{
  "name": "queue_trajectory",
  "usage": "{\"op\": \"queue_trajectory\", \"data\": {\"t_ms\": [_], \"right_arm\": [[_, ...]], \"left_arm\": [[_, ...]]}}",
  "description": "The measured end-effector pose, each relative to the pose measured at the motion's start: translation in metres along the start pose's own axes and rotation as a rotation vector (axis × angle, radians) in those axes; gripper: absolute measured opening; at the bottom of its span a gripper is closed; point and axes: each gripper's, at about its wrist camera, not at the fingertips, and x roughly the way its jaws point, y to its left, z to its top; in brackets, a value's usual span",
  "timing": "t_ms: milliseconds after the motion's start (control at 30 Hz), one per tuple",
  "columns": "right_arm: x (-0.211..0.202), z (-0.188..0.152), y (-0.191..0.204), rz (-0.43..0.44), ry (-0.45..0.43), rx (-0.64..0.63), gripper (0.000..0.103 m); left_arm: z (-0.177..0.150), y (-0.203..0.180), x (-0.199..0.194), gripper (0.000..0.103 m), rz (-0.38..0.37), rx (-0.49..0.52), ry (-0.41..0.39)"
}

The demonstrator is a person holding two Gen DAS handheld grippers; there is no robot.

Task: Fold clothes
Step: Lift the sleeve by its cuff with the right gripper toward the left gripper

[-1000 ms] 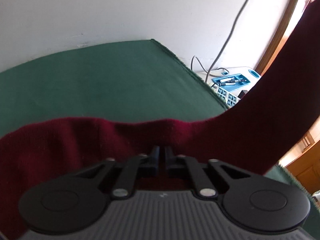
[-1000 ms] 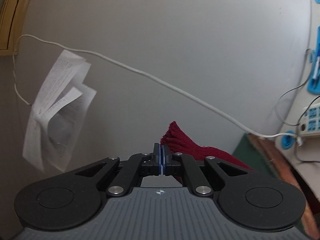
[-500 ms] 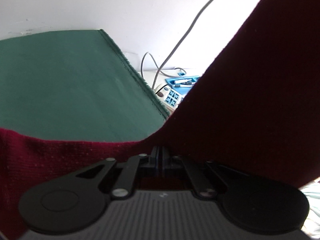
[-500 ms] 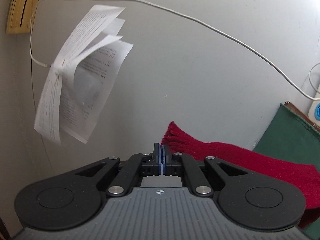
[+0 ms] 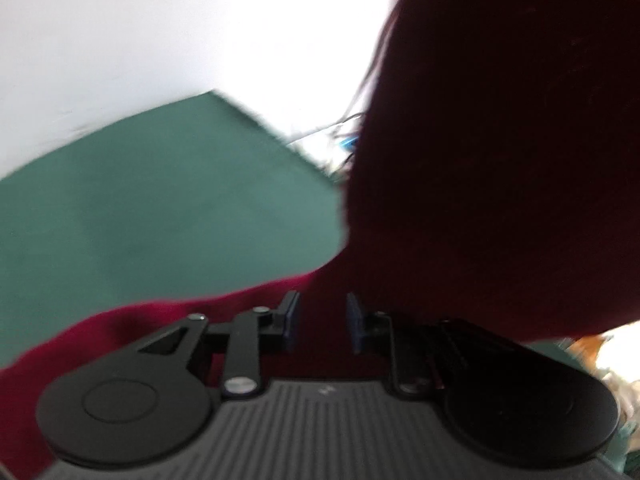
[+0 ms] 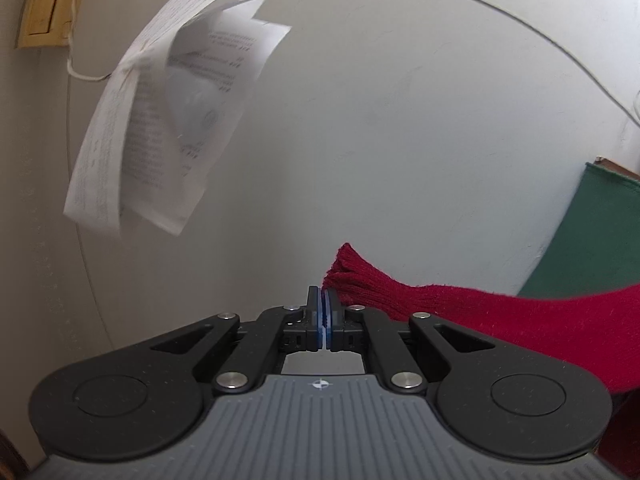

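The left gripper [image 5: 319, 312] is opening its jaws, a gap showing between the blue pads, with the dark red knit garment [image 5: 500, 160] lying under and between them; whether the pads touch it is lost in blur. The garment rises steeply at the right, draped over the green-covered desk [image 5: 140, 208] near its front edge. The right gripper [image 6: 323, 306] is clamped on the garment's [image 6: 520, 316] bunched end, held up before a pale wall where papers [image 6: 160, 112] hang.
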Motion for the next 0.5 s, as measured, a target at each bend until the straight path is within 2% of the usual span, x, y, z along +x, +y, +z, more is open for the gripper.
{"op": "queue_trajectory", "data": {"t_ms": [233, 367, 433, 500], "right_arm": [[0.013, -0.033, 0.011, 0.085, 0.039, 0.054, 0.002], [0.028, -0.053, 0.013, 0.117, 0.081, 0.087, 0.002], [0.033, -0.063, 0.013, 0.121, 0.09, 0.087, 0.002], [0.035, -0.068, 0.01, 0.1, 0.091, 0.072, 0.002]], "left_arm": [[-0.034, 0.061, -0.018, 0.023, -0.024, -0.107, 0.058], [-0.041, 0.061, -0.024, 0.024, -0.016, -0.058, 0.02], [-0.039, 0.049, -0.03, 0.024, -0.002, -0.023, -0.031], [-0.052, 0.049, -0.051, 0.03, 0.028, -0.014, -0.105]]}}
